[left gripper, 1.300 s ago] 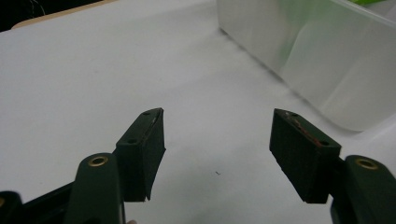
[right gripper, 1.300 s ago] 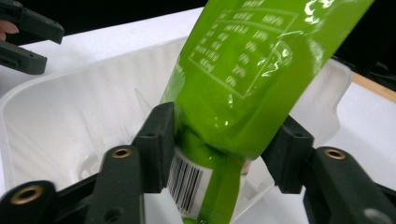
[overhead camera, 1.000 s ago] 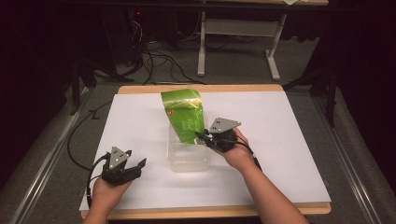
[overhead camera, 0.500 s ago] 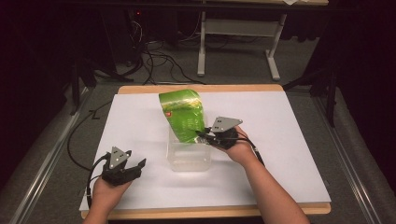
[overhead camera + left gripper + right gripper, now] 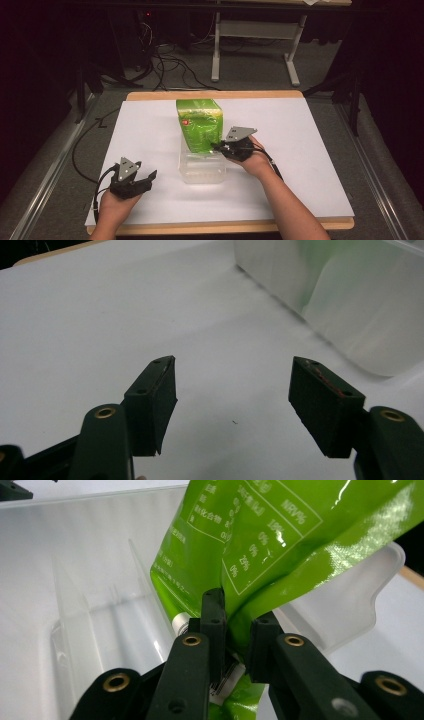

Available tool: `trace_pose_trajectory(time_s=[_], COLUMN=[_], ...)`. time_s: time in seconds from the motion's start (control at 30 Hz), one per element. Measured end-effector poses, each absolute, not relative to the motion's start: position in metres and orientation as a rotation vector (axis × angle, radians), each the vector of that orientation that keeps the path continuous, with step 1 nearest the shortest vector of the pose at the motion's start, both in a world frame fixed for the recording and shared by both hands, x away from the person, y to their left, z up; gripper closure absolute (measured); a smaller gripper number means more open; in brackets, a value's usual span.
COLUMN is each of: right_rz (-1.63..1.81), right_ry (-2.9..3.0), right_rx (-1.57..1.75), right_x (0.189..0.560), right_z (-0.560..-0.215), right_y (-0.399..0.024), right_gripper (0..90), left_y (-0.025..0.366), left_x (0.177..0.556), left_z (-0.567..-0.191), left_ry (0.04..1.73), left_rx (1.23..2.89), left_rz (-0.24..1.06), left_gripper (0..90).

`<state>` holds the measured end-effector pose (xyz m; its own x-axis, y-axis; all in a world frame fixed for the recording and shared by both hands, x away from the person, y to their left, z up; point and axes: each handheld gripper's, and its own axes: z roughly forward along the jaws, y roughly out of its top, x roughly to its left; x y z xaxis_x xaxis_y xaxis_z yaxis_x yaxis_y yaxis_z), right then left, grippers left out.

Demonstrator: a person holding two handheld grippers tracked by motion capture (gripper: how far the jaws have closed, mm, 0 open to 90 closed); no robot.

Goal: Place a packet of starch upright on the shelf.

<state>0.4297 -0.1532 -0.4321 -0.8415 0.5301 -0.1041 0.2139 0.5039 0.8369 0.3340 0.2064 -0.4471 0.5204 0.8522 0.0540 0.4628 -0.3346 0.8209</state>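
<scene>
A glossy green snack bag [image 5: 199, 124] stands tilted over the far end of a clear plastic container [image 5: 202, 167] at the middle of the white table. My right gripper [image 5: 220, 146] is shut on the bag's right edge, just above the container's rim. In the right gripper view the green bag [image 5: 260, 555] is pinched between the two black jaws, with the clear container [image 5: 85, 580] behind and below it. My left gripper [image 5: 146, 179] rests open near the table's front left, nothing between its fingers [image 5: 155, 395]. The container's wall [image 5: 350, 305] lies ahead of it to the right.
The white sheet [image 5: 300, 140] covers a wooden board whose edge shows at front and back. Beyond the far edge are a dark floor, cables [image 5: 165, 65] and a white table frame [image 5: 255, 35].
The right gripper has swung the bag from lying tilted back to standing more upright over the container. The left gripper has stayed put.
</scene>
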Motion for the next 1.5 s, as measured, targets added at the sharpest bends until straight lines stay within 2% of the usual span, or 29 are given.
trace_pose_trajectory(time_s=[0.03,0.1,0.17,0.2,0.53,1.07,1.1,1.13,1.17,1.23,1.33,1.4,1.5], right_rz=[1.266,1.312,1.359,1.404,1.407,1.211,1.212,1.286,1.286,1.356,1.502,1.53,1.577], right_ry=[2.407,2.399,2.376,2.356,2.417,2.566,2.561,2.543,2.543,2.496,2.404,2.402,2.356], right_rx=[0.652,0.679,0.711,0.744,0.817,0.869,0.869,0.879,0.879,0.88,0.916,0.914,0.895], right_x=[0.429,0.427,0.426,0.427,0.433,0.44,0.439,0.439,0.439,0.438,0.441,0.442,0.444], right_z=[-0.429,-0.423,-0.416,-0.41,-0.409,-0.425,-0.423,-0.418,-0.418,-0.413,-0.402,-0.4,-0.391], right_y=[-0.154,-0.161,-0.172,-0.18,-0.162,-0.143,-0.144,-0.15,-0.15,-0.153,-0.153,-0.152,-0.146], right_gripper=[73.3,67.1,67.3,73.5,88.6,89.9,85.5,72.1,72.1,55.9,43.9,44.6,50.0], left_y=[0.207,0.208,0.208,0.207,0.205,0.205,0.206,0.206,0.206,0.206,0.205,0.205,0.206], left_x=[0.334,0.334,0.334,0.334,0.335,0.334,0.334,0.334,0.334,0.335,0.335,0.335,0.335], left_z=[-0.447,-0.447,-0.447,-0.447,-0.447,-0.446,-0.446,-0.446,-0.446,-0.446,-0.446,-0.446,-0.445], left_ry=[1.073,1.073,1.074,1.073,1.066,1.064,1.064,1.063,1.063,1.064,1.059,1.058,1.063], left_rx=[1.971,1.97,1.971,1.972,1.971,1.968,1.966,1.966,1.966,1.966,1.968,1.967,1.964], left_rz=[0.63,0.628,0.626,0.625,0.612,0.612,0.611,0.615,0.615,0.613,0.615,0.615,0.614], left_gripper=[36.1,36.1,36.1,36.1,36.3,36.3,36.3,36.3,36.3,36.3,36.3,36.3,36.3])
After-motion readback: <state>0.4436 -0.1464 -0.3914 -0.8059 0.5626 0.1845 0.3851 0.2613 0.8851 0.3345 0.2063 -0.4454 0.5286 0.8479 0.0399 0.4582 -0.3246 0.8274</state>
